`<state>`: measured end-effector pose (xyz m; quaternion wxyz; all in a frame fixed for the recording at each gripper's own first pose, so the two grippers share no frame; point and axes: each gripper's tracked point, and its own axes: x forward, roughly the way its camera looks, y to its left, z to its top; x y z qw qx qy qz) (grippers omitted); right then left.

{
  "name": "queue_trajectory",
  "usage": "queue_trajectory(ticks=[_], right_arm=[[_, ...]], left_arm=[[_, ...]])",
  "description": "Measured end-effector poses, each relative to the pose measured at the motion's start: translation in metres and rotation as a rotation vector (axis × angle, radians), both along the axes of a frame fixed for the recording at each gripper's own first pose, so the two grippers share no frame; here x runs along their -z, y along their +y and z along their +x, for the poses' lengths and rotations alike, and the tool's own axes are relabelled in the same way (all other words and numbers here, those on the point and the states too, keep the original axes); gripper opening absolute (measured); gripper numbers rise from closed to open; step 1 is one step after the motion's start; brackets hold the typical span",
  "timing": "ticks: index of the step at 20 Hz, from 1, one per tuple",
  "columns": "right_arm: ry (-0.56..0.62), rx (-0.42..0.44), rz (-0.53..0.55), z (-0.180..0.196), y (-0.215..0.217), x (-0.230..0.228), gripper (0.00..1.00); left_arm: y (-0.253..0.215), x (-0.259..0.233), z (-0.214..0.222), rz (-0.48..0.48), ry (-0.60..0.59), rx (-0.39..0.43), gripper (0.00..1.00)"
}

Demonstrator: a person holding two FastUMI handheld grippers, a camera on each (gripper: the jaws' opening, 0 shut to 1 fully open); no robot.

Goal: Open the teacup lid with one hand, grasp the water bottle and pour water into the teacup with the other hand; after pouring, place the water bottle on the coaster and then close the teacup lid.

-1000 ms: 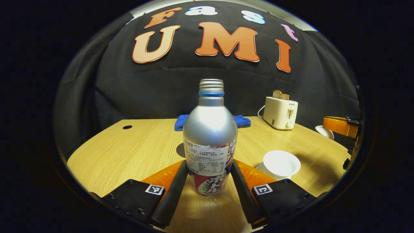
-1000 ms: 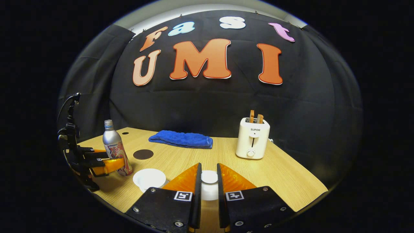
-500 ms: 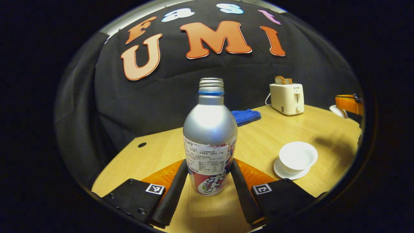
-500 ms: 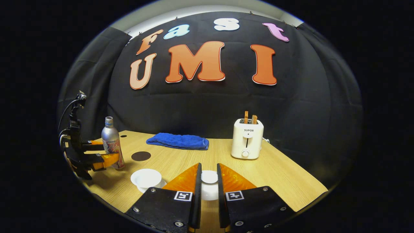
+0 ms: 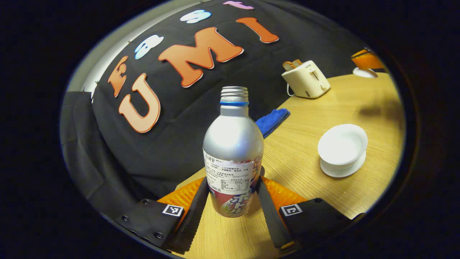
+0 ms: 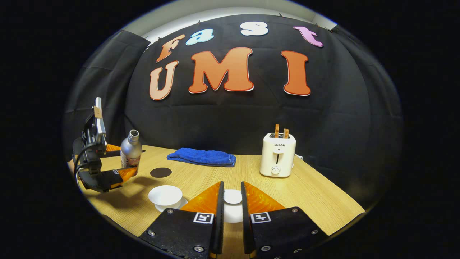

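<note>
A silver water bottle [image 5: 233,151] with an uncapped mouth stands between my left gripper's [image 5: 233,181] fingers, which press on its labelled lower part. In the right gripper view that bottle [image 6: 130,153] hangs above the table, tilted toward the right, held by the left gripper [image 6: 122,160]. The white teacup [image 5: 342,145] sits uncovered on its saucer; it is also the teacup [image 6: 165,196] just below and right of the bottle. My right gripper [image 6: 231,187] is shut on the white teacup lid [image 6: 232,197], held above the table. A dark round coaster [image 6: 160,172] lies behind the cup.
A blue towel [image 6: 202,157] lies at the back of the wooden table [image 6: 316,201]. A white toaster [image 6: 278,154] with bread in its slots stands at the back right. In the left gripper view the toaster [image 5: 305,78] is far behind the cup.
My left gripper has lifted the bottle off the table and tipped it toward the teacup. The right gripper has stayed almost still with the lid.
</note>
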<state>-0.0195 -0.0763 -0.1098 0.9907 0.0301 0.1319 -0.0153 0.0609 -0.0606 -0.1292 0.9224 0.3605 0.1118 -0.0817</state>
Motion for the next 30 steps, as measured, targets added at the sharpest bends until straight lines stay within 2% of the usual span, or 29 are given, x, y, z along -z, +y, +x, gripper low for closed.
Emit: queue_trajectory(ticks=[1,2,3,7,8,9,13,14,15,17,20,21,22,24,25,27,28,30], right_arm=[[-0.001,0.001,-0.001,-0.001,-0.001,0.000,0.23],[-0.003,0.002,-0.002,-0.002,-0.004,0.000,0.23],[-0.004,0.004,-0.002,-0.002,-0.006,0.000,0.23],[-0.012,0.003,0.013,-0.004,-0.011,0.001,0.23],[-0.012,0.001,0.019,-0.004,-0.011,0.003,0.23],[-0.008,0.000,0.020,-0.004,-0.012,0.005,0.23],[-0.012,-0.007,0.017,-0.004,-0.014,0.006,0.23],[-0.015,-0.009,0.019,-0.005,-0.015,0.008,0.23],[-0.012,-0.010,0.019,-0.004,-0.016,0.010,0.23],[-0.009,-0.011,0.019,-0.005,-0.018,0.012,0.23],[0.004,-0.023,0.035,-0.009,-0.017,0.016,0.23],[0.004,-0.023,0.033,-0.010,-0.018,0.017,0.23],[0.003,-0.020,0.026,-0.010,-0.022,0.017,0.23],[0.005,-0.019,0.023,-0.012,-0.023,0.017,0.23],[0.005,-0.019,0.025,-0.012,-0.023,0.016,0.23],[0.004,-0.019,0.022,-0.013,-0.024,0.017,0.23],[0.004,-0.019,0.021,-0.013,-0.025,0.018,0.23],[0.004,-0.020,0.022,-0.014,-0.025,0.017,0.23]], left_arm=[[-0.001,0.000,0.000,0.039,-0.004,0.007,0.80],[-0.001,0.001,0.001,0.071,-0.007,0.015,0.83],[-0.001,0.002,0.003,0.099,-0.002,0.019,0.80],[0.000,0.003,0.004,0.225,-0.006,0.063,0.80],[0.000,0.003,0.005,0.263,-0.009,0.071,0.83],[0.002,0.004,0.006,0.304,-0.014,0.082,0.80],[0.001,0.002,0.011,0.449,-0.043,0.125,0.80],[0.001,0.002,0.012,0.483,-0.051,0.129,0.83],[0.001,0.002,0.013,0.513,-0.051,0.134,0.80],[0.000,0.001,0.013,0.559,-0.056,0.153,0.80],[0.001,-0.002,0.016,0.630,-0.053,0.181,0.87],[0.001,-0.005,0.014,0.653,-0.054,0.188,0.80],[0.000,-0.007,0.014,0.677,-0.060,0.198,0.83],[-0.002,-0.011,0.014,0.726,-0.071,0.215,0.80],[-0.003,-0.013,0.014,0.750,-0.080,0.221,0.83],[-0.007,-0.017,0.012,0.786,-0.096,0.234,0.83],[-0.008,-0.020,0.011,0.800,-0.105,0.239,0.80],[-0.012,-0.024,0.009,0.828,-0.125,0.250,0.83]])
